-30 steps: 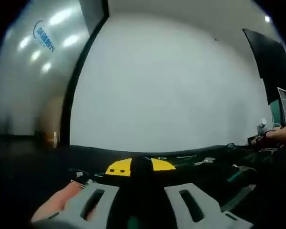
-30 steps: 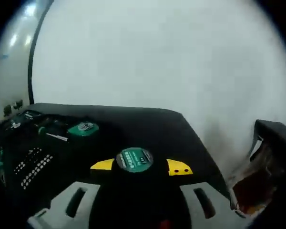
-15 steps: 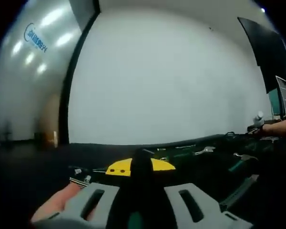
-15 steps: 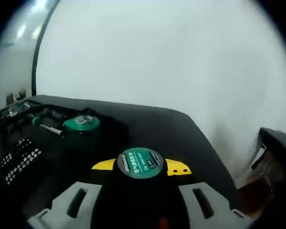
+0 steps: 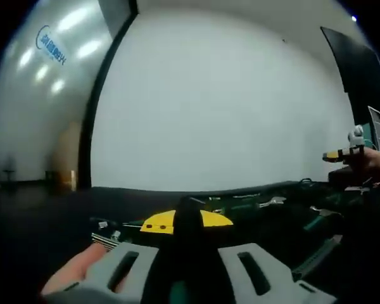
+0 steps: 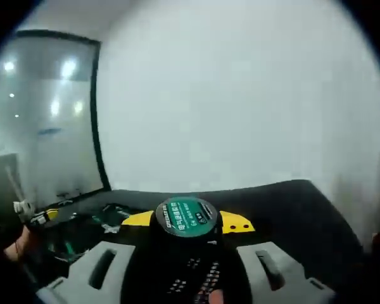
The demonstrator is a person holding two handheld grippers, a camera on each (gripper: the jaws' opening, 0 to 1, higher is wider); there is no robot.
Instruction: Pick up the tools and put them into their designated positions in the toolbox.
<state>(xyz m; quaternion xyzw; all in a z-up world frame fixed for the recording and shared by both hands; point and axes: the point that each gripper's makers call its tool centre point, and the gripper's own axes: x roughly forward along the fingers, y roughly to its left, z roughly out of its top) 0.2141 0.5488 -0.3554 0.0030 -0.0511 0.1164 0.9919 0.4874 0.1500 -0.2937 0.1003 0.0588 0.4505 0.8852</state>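
My left gripper (image 5: pixel 187 220) is shut on a dark tool (image 5: pixel 189 237) with a green patch low down; its yellow-tipped jaws press its sides. Beyond it, the open toolbox (image 5: pixel 291 218) lies on the black table, holding silver wrenches (image 5: pixel 270 202) and a green-handled tool (image 5: pixel 317 219). My right gripper (image 6: pixel 187 218) is shut on a round black tool with a green label (image 6: pixel 186 213). The right gripper (image 5: pixel 340 154) also hangs at the far right of the left gripper view, held by a hand (image 5: pixel 375 161). The left gripper (image 6: pixel 33 214) enters the right gripper view from the left.
A black table (image 6: pixel 285 202) runs under both grippers, backed by a white wall (image 5: pixel 215 101). A hand (image 5: pixel 76 272) shows beside the left jaw. Rows of small silver bits (image 6: pixel 199 282) lie below the right gripper. A dark screen (image 5: pixel 361 69) hangs at upper right.
The right gripper view has swung left and up: the second green round thing has left it, and the left gripper has come in. In the left gripper view, the right gripper has risen into sight.
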